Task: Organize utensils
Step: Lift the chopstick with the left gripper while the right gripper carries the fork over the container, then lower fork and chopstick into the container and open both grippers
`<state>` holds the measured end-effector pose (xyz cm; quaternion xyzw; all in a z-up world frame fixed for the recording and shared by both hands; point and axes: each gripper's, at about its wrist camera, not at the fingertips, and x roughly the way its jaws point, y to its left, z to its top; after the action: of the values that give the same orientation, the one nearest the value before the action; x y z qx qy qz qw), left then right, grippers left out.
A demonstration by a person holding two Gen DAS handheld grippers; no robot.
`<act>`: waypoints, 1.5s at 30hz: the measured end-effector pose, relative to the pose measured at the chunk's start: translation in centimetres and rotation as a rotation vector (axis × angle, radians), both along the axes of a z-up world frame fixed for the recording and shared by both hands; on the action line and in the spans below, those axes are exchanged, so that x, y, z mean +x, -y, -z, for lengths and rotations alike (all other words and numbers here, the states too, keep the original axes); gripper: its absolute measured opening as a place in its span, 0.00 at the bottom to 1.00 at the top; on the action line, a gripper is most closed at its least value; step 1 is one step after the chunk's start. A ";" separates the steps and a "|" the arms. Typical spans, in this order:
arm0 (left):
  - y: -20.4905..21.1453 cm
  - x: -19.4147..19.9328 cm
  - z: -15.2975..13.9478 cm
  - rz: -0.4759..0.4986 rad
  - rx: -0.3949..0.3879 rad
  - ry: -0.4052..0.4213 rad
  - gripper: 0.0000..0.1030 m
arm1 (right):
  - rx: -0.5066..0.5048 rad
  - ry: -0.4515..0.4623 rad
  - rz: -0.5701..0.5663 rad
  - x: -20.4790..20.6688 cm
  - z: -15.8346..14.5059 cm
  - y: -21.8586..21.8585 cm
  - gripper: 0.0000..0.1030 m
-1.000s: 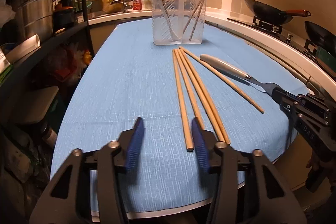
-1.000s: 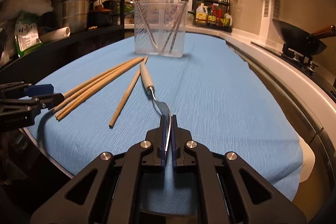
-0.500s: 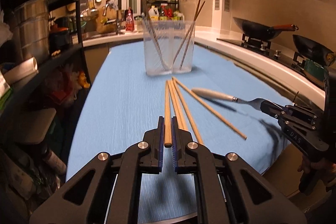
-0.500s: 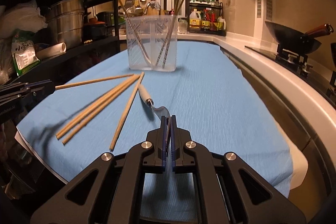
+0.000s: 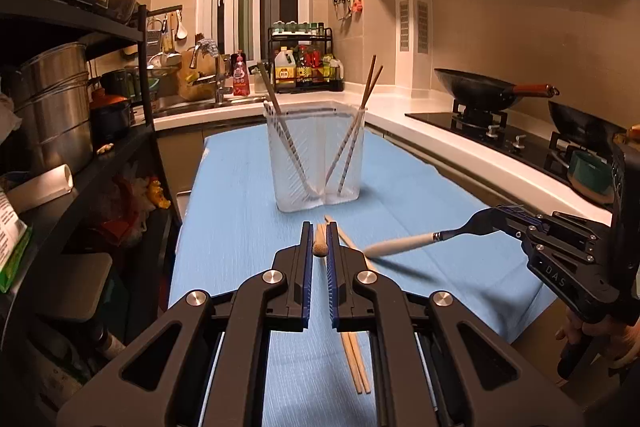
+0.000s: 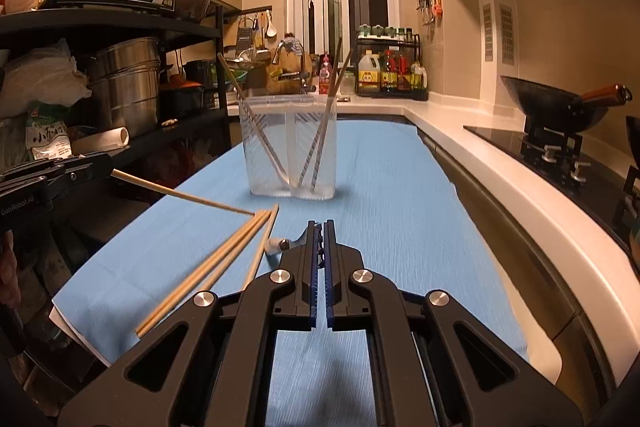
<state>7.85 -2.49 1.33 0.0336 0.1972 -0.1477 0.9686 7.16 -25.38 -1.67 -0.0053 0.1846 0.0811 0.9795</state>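
A: Clear ribbed holder (image 5: 316,163) on the blue cloth (image 5: 240,227), two compartments. One chopstick leans in its left side, two in the right.

B: Left claw (image 5: 319,239) is clamped on a round wooden chopstick (image 6: 180,194), lifted off the desk. Right claw (image 6: 319,239) is closed on the tines of a fork (image 5: 424,241) with a pale smooth handle, held in the air.

A: Loose chopsticks (image 6: 212,267) lie on the cloth before the holder.
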 end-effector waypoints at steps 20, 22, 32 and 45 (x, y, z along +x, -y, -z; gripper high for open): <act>-0.6 4.5 -6.1 0.020 0.005 -0.020 0.06 | -0.032 0.030 0.024 4.8 -7.3 -0.4 0.02; -0.6 5.0 -6.9 0.023 0.010 -0.029 0.06 | -0.030 0.030 0.027 5.4 -8.4 -0.2 0.02; -0.4 7.6 -12.6 0.050 0.002 -0.029 0.06 | -0.095 0.092 0.008 7.7 -15.4 -1.3 0.02; 1.8 11.5 -20.6 0.090 0.021 0.108 0.06 | -0.176 0.184 -0.001 13.3 -21.7 -3.5 0.01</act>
<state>19.39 -4.25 21.97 0.0608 0.1443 -0.1871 0.9698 20.44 -21.88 20.02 -0.0986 0.1003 0.0641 0.9880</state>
